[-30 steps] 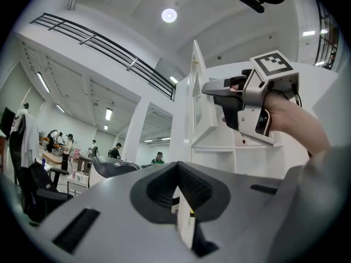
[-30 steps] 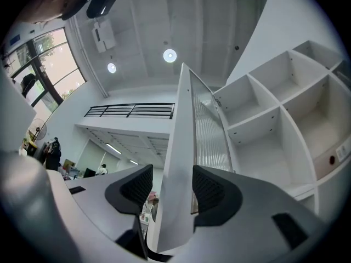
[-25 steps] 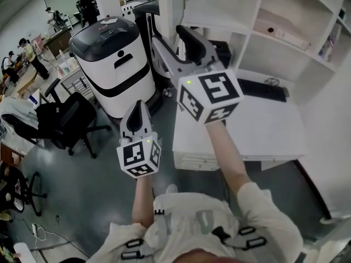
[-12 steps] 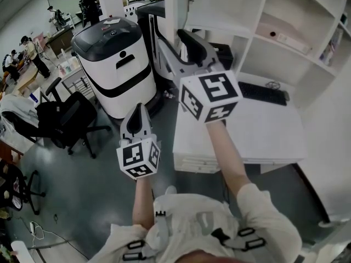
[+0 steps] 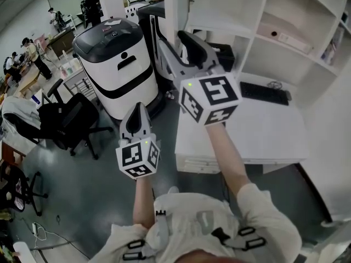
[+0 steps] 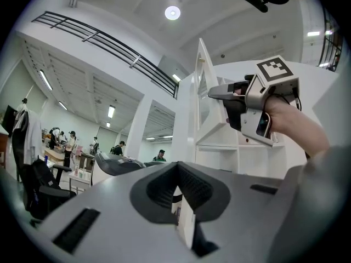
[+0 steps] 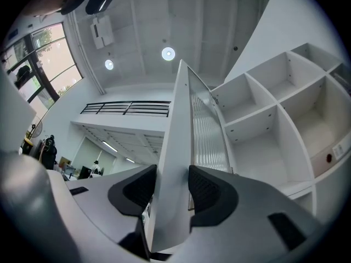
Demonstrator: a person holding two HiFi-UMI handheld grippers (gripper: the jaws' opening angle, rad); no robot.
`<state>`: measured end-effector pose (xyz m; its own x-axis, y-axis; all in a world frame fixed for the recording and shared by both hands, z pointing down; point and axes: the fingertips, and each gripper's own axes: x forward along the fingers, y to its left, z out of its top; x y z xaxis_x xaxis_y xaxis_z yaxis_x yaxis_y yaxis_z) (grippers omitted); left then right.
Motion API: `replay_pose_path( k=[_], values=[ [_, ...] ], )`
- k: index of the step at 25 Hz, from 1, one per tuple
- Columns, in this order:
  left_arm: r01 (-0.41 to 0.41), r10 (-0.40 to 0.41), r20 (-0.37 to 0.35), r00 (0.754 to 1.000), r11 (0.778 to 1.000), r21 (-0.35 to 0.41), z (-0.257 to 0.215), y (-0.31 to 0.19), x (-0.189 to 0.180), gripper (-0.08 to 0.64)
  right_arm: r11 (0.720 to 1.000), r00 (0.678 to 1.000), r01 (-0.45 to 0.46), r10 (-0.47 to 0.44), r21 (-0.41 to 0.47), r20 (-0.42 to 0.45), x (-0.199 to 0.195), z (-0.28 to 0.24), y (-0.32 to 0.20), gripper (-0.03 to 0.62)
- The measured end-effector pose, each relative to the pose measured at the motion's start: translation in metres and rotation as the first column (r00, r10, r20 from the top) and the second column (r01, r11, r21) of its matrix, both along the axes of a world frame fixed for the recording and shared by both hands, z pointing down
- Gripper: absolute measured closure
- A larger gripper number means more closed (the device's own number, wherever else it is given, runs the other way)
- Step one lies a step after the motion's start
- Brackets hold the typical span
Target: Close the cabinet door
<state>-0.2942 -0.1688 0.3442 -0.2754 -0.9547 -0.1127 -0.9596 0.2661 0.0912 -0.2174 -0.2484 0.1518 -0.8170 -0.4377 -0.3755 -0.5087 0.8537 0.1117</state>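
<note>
The right gripper [image 7: 173, 188], whose jaws have just been closing, clamps the edge of the open cabinet door [image 7: 184, 141], which stands out from the white shelf unit [image 7: 274, 119] above the table [image 5: 263, 130], while the left gripper [image 6: 178, 188] is closed and empty

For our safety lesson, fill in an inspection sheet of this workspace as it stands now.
Surface: white desk, mostly bare.
Job's things: door open, its edge between the right gripper's jaws.
Clutter: keyboard on desk; box on a shelf.
Grippers: right gripper has just been closing and clamps the door; left gripper shut, empty, held apart.
Cables: one cable on the floor.
Surroundings: white machine, chair, people far left.
</note>
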Motion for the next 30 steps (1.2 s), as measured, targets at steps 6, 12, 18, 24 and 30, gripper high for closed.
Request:
replay_pose_path(
  k=[6,12,18,24,30],
  values=[
    [0.016,-0.016,0.006,1.0,1.0,0.017,-0.005,0.0,-0.003,0.555,1.0,0.999,0.015,-0.015,0.002,-0.029,0.007,0.0,-0.001,0.416],
    [0.012,-0.013,0.009,1.0,1.0,0.014,-0.004,-0.004,0.0,0.555,1.0,0.998,-0.002,0.002,0.013,-0.061,0.012,0.001,-0.002,0.422],
    [-0.002,0.002,0.02,1.0,1.0,0.012,-0.007,-0.009,0.007,0.555,1.0,0.998,0.014,-0.013,0.013,-0.053,0.023,0.001,-0.003,0.43],
    [-0.017,0.018,0.046,0.999,1.0,-0.006,-0.008,-0.017,0.019,0.555,1.0,0.999,0.03,-0.03,0.006,-0.03,0.044,-0.001,-0.008,0.443],
    [-0.01,0.01,0.04,0.999,1.0,-0.011,-0.006,-0.023,0.018,0.555,0.999,0.999,0.011,-0.009,0.051,-0.052,0.06,-0.003,-0.011,0.455]
  ],
)
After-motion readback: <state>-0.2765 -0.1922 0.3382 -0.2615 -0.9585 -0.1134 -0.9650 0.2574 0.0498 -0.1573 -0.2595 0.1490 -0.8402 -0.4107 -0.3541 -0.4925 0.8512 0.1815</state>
